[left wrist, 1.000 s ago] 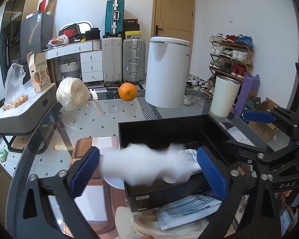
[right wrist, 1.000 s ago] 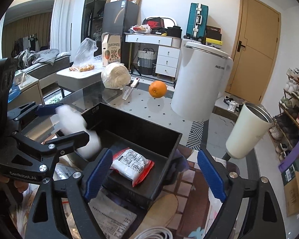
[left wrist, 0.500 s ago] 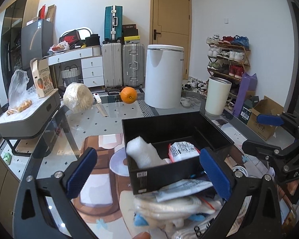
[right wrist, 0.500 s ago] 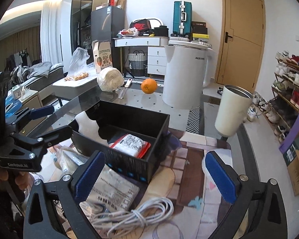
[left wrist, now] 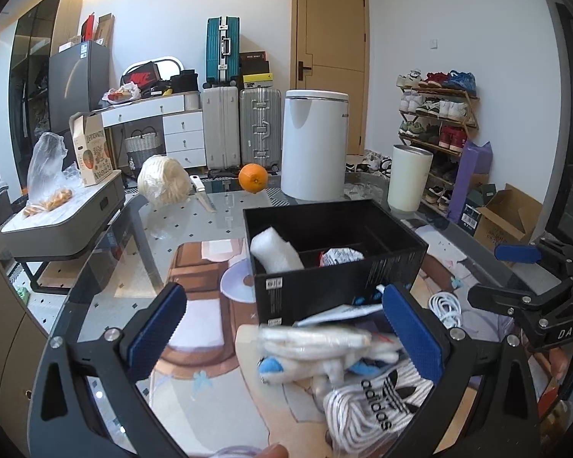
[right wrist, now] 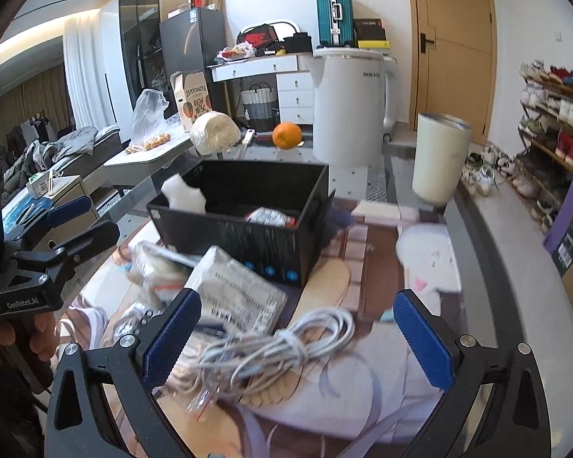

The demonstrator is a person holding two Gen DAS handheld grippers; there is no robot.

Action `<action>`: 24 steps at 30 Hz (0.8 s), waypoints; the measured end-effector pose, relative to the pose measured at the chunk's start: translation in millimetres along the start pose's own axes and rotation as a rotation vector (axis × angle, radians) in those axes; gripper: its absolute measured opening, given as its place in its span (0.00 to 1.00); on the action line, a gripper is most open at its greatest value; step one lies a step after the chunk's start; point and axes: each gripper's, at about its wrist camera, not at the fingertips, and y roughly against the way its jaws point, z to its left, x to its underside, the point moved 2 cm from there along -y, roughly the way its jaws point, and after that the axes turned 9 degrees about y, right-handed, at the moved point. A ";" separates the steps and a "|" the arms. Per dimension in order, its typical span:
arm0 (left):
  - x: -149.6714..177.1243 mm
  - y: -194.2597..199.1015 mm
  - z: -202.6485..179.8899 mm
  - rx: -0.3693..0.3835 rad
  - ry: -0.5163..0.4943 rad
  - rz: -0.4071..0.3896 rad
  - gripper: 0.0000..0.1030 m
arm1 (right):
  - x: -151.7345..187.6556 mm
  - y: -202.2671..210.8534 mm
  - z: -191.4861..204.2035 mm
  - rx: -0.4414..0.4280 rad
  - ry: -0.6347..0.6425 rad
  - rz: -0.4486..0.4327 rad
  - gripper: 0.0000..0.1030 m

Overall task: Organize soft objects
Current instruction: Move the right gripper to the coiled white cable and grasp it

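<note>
A black divided box [left wrist: 336, 263] [right wrist: 248, 236] stands on the glass table. A white bubble-wrap roll [left wrist: 275, 253] [right wrist: 183, 194] leans in its left compartment, and a red and white packet [left wrist: 342, 256] [right wrist: 269, 216] lies in another. In front of the box lie soft packs: clear-bagged white items [left wrist: 317, 347], striped socks [left wrist: 378, 404], a printed white pouch [right wrist: 233, 294] and a coiled white cable [right wrist: 275, 351]. My left gripper [left wrist: 286, 339] is open, back from the box, over the bagged items. My right gripper [right wrist: 294, 339] is open wide above the cable.
An orange [left wrist: 253, 178], a wrapped pale bundle [left wrist: 162, 185] and a knife [left wrist: 202, 194] lie at the table's far side. A cream tumbler [right wrist: 439, 160] and a tall white bin [left wrist: 313, 145] stand behind the box. A white pad [right wrist: 428, 259] lies to the right.
My left gripper let go of the white roll, which now rests in the box. Both grippers drew back from the box, bringing the soft packs and cable into view; the right jaws widened.
</note>
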 end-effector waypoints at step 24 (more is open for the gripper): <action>34.6 5.2 9.1 -0.032 0.070 0.015 1.00 | 32.8 -18.9 22.8 -0.025 -0.068 0.132 0.99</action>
